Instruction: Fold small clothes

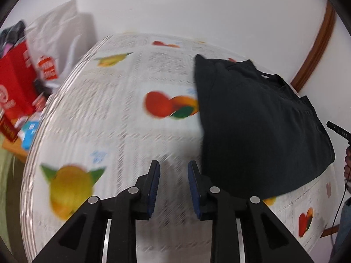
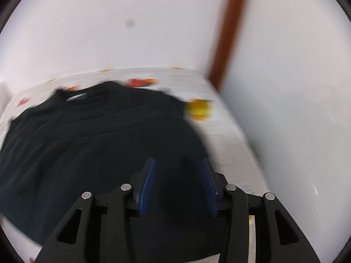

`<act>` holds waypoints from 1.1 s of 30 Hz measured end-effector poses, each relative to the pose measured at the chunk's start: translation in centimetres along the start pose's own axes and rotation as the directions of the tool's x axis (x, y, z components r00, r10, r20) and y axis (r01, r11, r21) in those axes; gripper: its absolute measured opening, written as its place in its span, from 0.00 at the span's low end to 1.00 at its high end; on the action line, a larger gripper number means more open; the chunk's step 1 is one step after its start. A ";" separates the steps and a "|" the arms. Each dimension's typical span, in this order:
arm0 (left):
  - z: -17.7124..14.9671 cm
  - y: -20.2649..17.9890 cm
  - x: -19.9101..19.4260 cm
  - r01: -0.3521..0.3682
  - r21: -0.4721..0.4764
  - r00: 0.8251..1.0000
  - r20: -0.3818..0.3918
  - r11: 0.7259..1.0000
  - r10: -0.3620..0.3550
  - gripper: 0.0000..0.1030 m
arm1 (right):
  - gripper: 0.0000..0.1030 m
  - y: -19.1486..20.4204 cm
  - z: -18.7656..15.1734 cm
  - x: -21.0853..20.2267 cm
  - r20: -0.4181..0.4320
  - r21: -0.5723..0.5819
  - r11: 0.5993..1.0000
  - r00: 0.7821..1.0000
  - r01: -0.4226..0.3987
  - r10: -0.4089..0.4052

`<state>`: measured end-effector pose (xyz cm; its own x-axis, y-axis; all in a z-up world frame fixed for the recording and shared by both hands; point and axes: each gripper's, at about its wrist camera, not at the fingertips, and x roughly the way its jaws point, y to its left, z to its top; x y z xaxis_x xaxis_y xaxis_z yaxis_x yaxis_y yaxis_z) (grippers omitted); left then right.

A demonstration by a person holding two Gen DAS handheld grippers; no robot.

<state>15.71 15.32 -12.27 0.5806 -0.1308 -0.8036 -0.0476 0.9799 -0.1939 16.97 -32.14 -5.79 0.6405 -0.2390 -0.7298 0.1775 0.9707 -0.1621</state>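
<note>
A dark navy garment [image 1: 258, 118] lies folded on the fruit-print tablecloth [image 1: 122, 114], on the right side of the table. My left gripper [image 1: 173, 166] is open and empty above the cloth, just left of the garment's near edge. In the right wrist view the same garment [image 2: 92, 144] fills the left and middle. My right gripper [image 2: 177, 164] is open and empty, hovering over the garment's near right part. Both views are motion-blurred.
A red box [image 1: 15, 81] and a white bag [image 1: 59, 50] stand off the table's left side, with small packets [image 1: 30, 129] below them. A white wall with brown wooden trim [image 1: 316, 46] runs behind and right of the table. The right hand's gripper handle [image 1: 340, 131] shows at the far right.
</note>
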 end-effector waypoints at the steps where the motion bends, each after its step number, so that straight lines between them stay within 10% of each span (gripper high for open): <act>1: -0.5 0.5 -0.3 -0.012 -0.010 1.000 -0.002 1.000 0.012 0.24 | 0.43 1.7 -0.1 -0.4 -0.001 -0.016 0.999 1.000 -0.030 0.030; 10: -3.4 4.1 -2.3 -0.234 0.012 0.970 0.062 0.972 0.233 0.44 | 0.46 18.6 -3.6 -1.7 0.023 -0.118 0.949 0.954 -0.293 0.298; 12: -3.3 4.9 -2.2 -0.255 0.019 0.965 0.065 0.967 0.253 0.59 | 0.46 21.3 -4.7 -1.8 0.002 -0.162 0.946 0.958 -0.282 0.286; 23: -2.6 5.9 -1.3 -0.231 0.019 0.971 0.068 0.973 0.230 0.76 | 0.51 27.2 -12.1 -9.3 0.057 -0.390 0.886 0.954 -0.251 0.295; 33: -2.6 5.9 -1.3 -0.230 0.020 0.971 0.067 0.973 0.228 0.78 | 0.59 35.3 -13.8 -8.8 0.118 -0.610 0.785 0.968 -0.105 0.221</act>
<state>12.57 20.84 -13.86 0.6076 0.1066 -0.7871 -0.1636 0.9865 0.0073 7.24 4.58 -14.25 0.7476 -0.0201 -0.6639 -0.3834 0.8031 -0.4561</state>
